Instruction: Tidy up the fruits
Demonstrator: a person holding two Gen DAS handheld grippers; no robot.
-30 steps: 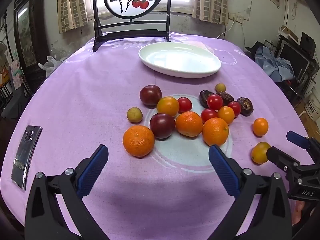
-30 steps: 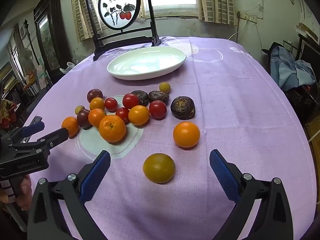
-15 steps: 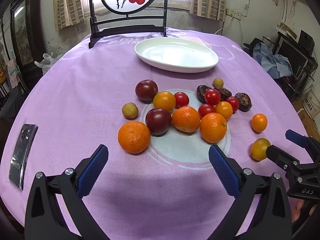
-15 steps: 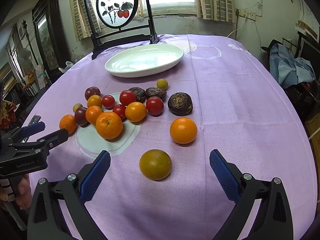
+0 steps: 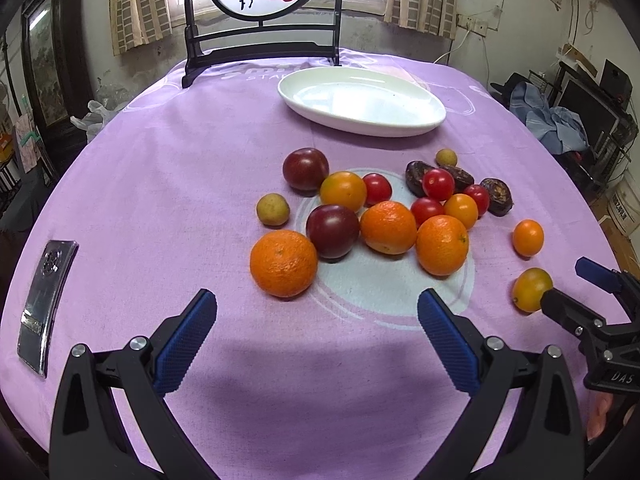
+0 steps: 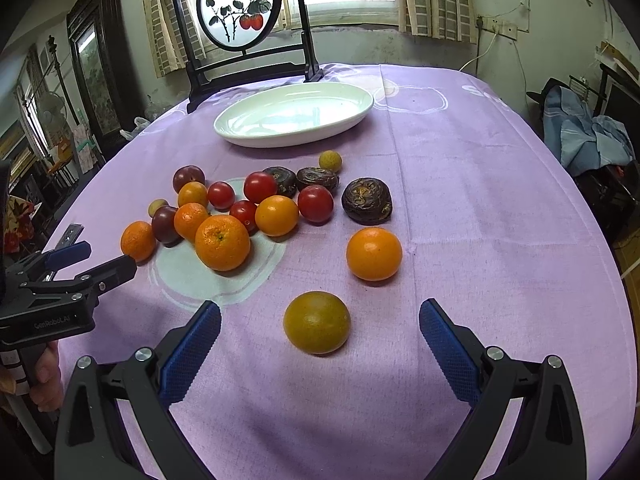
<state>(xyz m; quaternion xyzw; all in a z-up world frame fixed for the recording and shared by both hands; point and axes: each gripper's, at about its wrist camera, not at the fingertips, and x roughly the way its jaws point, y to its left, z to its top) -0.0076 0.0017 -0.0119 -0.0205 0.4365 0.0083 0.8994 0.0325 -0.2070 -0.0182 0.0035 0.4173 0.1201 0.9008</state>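
Observation:
Several fruits lie in a loose cluster on the purple tablecloth: mandarins, red and dark tomatoes, dark wrinkled fruits. An empty white oval dish (image 5: pixel 362 100) stands behind them; it also shows in the right wrist view (image 6: pixel 294 114). My left gripper (image 5: pixel 316 320) is open and empty, just short of the nearest mandarin (image 5: pixel 283 263). My right gripper (image 6: pixel 320 332) is open, with a yellow-green tomato (image 6: pixel 317 322) lying between its fingers, untouched. A small orange fruit (image 6: pixel 373 253) lies just beyond it. The right gripper also shows in the left wrist view (image 5: pixel 576 292).
A silver phone-like object (image 5: pixel 46 300) lies near the table's left edge. A framed round painting on a black stand (image 5: pixel 262 12) stands behind the dish. The table edge drops off at the right, with clutter and blue cloth (image 6: pixel 588 132) beyond.
Both grippers have moved forward towards the fruit. The yellow-green tomato now sits lower, between the right gripper's fingers. Both stay open.

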